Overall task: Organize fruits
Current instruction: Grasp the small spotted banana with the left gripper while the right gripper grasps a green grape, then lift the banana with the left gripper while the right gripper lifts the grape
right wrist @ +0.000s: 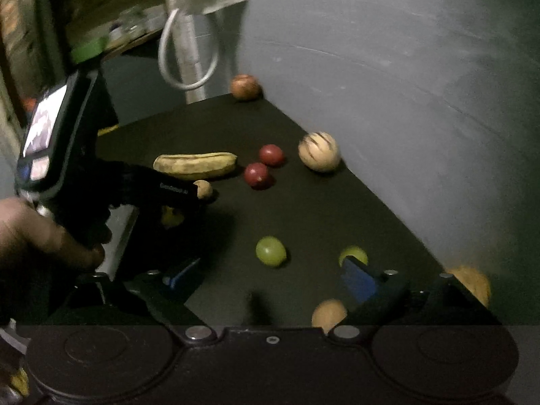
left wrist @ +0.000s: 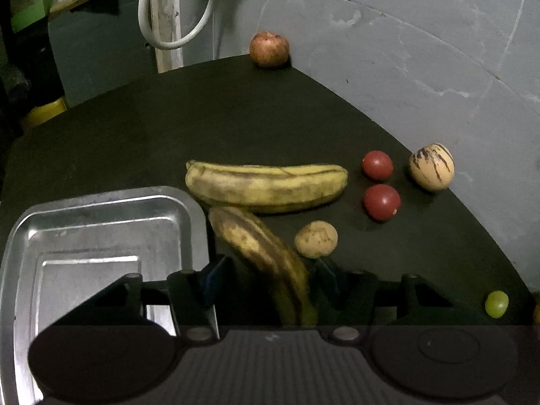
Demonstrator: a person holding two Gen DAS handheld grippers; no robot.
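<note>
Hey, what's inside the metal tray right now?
Nothing shows in the metal tray: its visible floor is bare, reflective metal. The left tongs and their body cover its near part, so that corner can't be checked. The spotted banana lies just outside its right rim.

Bare tabletop (left wrist: 141, 135) behind bananas; tray (left wrist: 101, 229) blocks left.

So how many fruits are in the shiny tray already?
None: the shiny metal tray looks empty. The left gripper straddles the brown-spotted banana, jaws apart. The yellow banana, two red tomatoes and green grapes wait on the black table.
</note>
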